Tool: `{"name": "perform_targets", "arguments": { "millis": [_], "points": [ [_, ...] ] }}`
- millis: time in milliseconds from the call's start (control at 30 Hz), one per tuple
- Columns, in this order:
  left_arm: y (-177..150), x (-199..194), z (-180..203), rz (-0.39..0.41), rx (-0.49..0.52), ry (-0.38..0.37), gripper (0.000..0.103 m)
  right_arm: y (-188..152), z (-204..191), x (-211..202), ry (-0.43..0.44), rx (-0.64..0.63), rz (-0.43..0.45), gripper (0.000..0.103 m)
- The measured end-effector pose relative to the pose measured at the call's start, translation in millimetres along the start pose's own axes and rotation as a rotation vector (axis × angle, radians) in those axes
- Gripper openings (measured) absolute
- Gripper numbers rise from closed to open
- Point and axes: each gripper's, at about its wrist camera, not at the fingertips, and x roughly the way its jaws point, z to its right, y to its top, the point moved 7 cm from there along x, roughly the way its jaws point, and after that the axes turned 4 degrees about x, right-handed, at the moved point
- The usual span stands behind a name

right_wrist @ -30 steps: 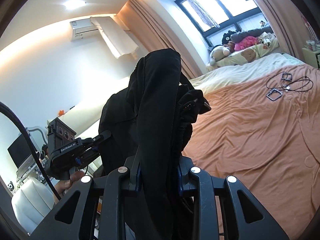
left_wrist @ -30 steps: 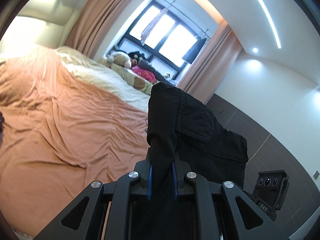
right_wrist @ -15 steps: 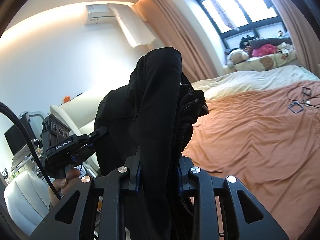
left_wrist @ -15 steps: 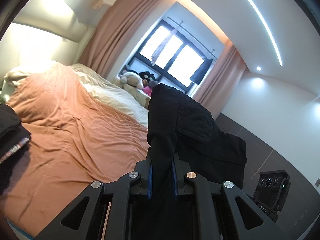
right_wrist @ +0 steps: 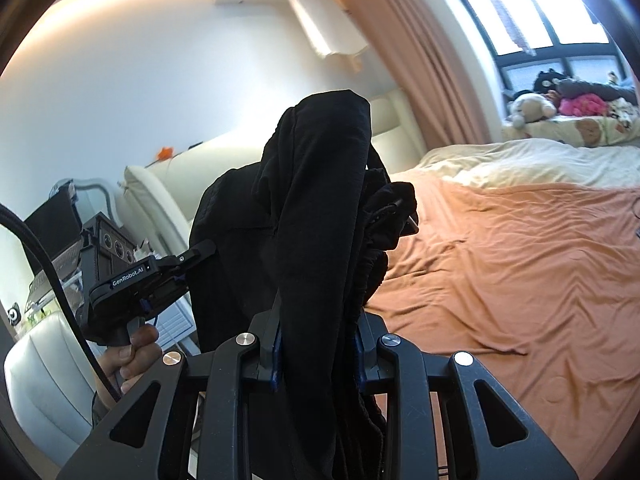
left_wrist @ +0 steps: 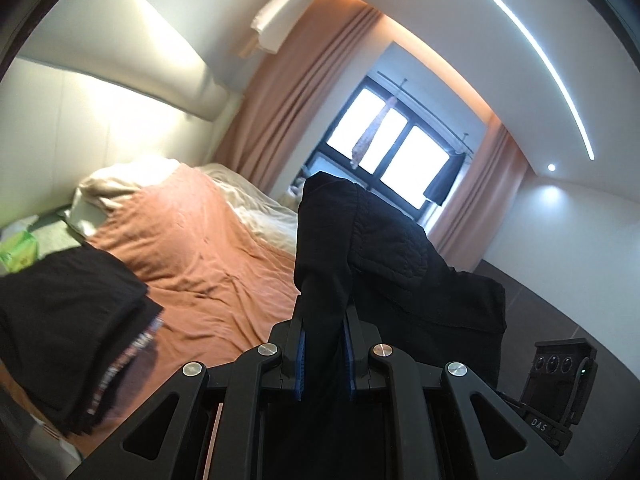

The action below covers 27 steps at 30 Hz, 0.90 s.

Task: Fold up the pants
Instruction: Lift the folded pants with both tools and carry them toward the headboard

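Black pants (left_wrist: pixel 384 256) hang in the air between my two grippers, above the near edge of the bed. My left gripper (left_wrist: pixel 324 320) is shut on a bunched fold of the pants. My right gripper (right_wrist: pixel 318 320) is shut on another bunched part of the pants (right_wrist: pixel 320 184). In the right wrist view the left gripper (right_wrist: pixel 132 280) shows at the left, held by a hand, with the cloth stretched to it. In the left wrist view the right gripper's body (left_wrist: pixel 560 392) shows at the lower right.
The bed with an orange sheet (left_wrist: pixel 208 256) (right_wrist: pixel 500 272) lies below and ahead. A stack of folded dark clothes (left_wrist: pixel 68 320) sits at its near left. A cream blanket (right_wrist: pixel 540 164) and stuffed toys (right_wrist: pixel 532 108) lie by the window. A white chair (right_wrist: pixel 44 364) stands left.
Both grippers have swung with the pants: the views tilted up and left, the bed slid away, and the folded clothes stack came into the left wrist view.
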Motion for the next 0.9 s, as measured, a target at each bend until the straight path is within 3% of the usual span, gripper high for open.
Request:
{"name": "perform_targets", "arguments": {
  "millis": [500,900],
  "points": [
    [55,-56,-121,0.091,-0.034,0.212,0.016,6,-63,111,0.079,-0.102,-0.114,0.023],
    [72,-67,-212,0.108,-0.08,0.366,0.015,-6,-76,193,0.158,-0.106,-0.223,0.023]
  ]
}}
